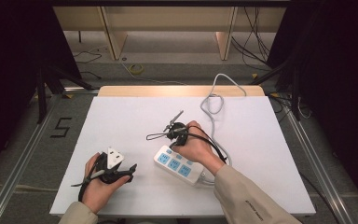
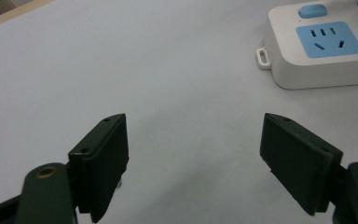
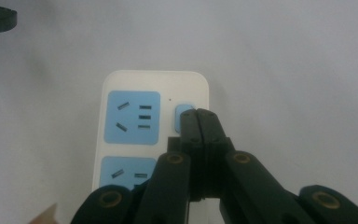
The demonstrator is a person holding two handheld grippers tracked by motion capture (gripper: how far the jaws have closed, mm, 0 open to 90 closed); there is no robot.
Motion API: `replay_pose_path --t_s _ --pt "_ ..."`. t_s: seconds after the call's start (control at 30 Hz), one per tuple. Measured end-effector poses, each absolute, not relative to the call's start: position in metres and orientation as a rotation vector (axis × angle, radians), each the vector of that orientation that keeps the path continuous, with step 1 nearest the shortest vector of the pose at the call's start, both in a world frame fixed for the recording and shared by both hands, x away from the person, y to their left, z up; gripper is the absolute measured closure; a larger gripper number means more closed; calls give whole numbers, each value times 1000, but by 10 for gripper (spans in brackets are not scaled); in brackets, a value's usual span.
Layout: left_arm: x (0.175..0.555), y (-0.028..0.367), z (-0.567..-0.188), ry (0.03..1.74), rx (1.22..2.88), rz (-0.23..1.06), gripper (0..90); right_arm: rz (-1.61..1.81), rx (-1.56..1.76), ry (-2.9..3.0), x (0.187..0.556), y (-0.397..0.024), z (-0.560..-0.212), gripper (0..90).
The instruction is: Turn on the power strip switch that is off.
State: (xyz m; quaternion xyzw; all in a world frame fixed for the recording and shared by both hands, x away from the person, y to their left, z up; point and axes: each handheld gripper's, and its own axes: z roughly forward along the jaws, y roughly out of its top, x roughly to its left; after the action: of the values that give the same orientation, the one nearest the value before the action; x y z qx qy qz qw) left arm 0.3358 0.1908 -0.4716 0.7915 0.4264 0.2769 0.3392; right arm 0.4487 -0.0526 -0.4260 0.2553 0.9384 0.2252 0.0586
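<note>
Lying flat: white power strip (image 3: 151, 140), blue sockets.

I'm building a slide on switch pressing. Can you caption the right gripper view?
Right gripper, shut, tips at the blue switch of a white power strip.

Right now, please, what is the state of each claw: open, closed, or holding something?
Left claw: open, nothing between its jaws.
Right claw: closed, holding nothing, tips at a blue switch on the power strip.
</note>
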Motion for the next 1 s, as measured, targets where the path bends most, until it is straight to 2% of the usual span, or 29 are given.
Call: replay_pose_path --t_s 1.0 --pt "336 191 -472 1109 2062 719 235 653 754 2862 454 -38 -431 900"
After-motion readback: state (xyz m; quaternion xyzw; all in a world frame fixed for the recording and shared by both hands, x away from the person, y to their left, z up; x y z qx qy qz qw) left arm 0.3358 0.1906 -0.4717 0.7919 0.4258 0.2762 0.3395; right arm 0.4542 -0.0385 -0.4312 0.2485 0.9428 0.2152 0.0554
